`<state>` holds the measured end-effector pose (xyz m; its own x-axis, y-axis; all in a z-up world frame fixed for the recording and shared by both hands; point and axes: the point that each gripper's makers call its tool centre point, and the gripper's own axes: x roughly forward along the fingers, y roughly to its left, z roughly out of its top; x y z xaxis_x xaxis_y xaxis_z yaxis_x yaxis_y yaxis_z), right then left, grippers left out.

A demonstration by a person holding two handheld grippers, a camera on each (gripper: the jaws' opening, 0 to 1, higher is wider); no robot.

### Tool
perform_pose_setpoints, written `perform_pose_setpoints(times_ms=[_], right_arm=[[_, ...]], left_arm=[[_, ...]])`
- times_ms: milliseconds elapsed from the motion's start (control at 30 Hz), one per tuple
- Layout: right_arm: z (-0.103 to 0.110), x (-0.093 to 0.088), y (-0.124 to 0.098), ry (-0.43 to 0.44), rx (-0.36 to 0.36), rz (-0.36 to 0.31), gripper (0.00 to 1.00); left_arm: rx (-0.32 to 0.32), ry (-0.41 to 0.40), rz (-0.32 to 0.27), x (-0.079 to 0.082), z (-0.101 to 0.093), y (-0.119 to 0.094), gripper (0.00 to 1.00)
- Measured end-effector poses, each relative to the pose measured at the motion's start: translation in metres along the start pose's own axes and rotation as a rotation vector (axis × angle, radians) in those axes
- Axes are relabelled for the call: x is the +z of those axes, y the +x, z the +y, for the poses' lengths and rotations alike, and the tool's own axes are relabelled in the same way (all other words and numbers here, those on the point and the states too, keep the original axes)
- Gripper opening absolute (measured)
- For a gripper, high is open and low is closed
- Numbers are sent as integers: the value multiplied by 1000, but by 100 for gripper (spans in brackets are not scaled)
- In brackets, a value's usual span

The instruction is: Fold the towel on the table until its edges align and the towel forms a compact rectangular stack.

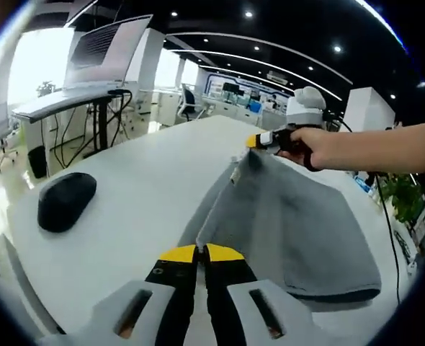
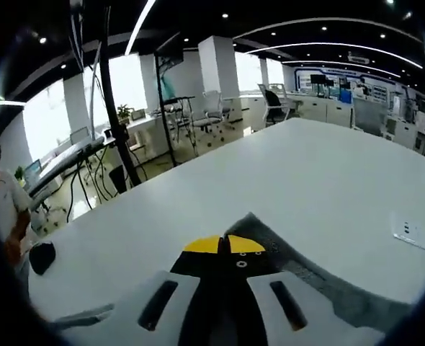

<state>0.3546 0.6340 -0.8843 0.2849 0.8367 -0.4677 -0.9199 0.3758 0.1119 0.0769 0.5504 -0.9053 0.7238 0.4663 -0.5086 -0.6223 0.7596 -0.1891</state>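
Observation:
A grey towel (image 1: 299, 223) hangs lifted over the white table (image 1: 140, 187), stretched between the two grippers. My left gripper (image 1: 201, 252) is shut on the towel's near corner, yellow tips pressed together. In the left gripper view my right gripper (image 1: 254, 146) comes in from the right, held by a hand (image 1: 328, 148), and pinches the far corner of the towel. In the right gripper view the right gripper (image 2: 224, 245) is shut on the towel's edge, and grey cloth (image 2: 306, 277) trails down to the right over the table (image 2: 320, 180).
A black computer mouse (image 1: 66, 200) lies on the table's left part, also seen small as the mouse (image 2: 41, 257). A small white tag (image 2: 410, 234) lies on the table at the right. Desks, monitors and chairs stand beyond the table edges.

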Motion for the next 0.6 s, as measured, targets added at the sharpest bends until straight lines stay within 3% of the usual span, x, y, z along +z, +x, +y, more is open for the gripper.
perform_pose_setpoints(times_ms=[100,233,300,533,600], right_arm=[[0,-1,2,-69,15,5,0],[2,3,-1,-71,41,-16,4],[1,5,-4,-75,47,-26,9],[1,10,-12,-72,71,-26,18],[2,8,-16,-78,88,-9,22]], left_arm=[[0,5,5,-1,0,2,4],[38,132,31,-1,8,0,7],[48,146,21,3,10,-1,12],[3,208,8,13,3,-1,24],[-19,262,50,8,-2,0,30]])
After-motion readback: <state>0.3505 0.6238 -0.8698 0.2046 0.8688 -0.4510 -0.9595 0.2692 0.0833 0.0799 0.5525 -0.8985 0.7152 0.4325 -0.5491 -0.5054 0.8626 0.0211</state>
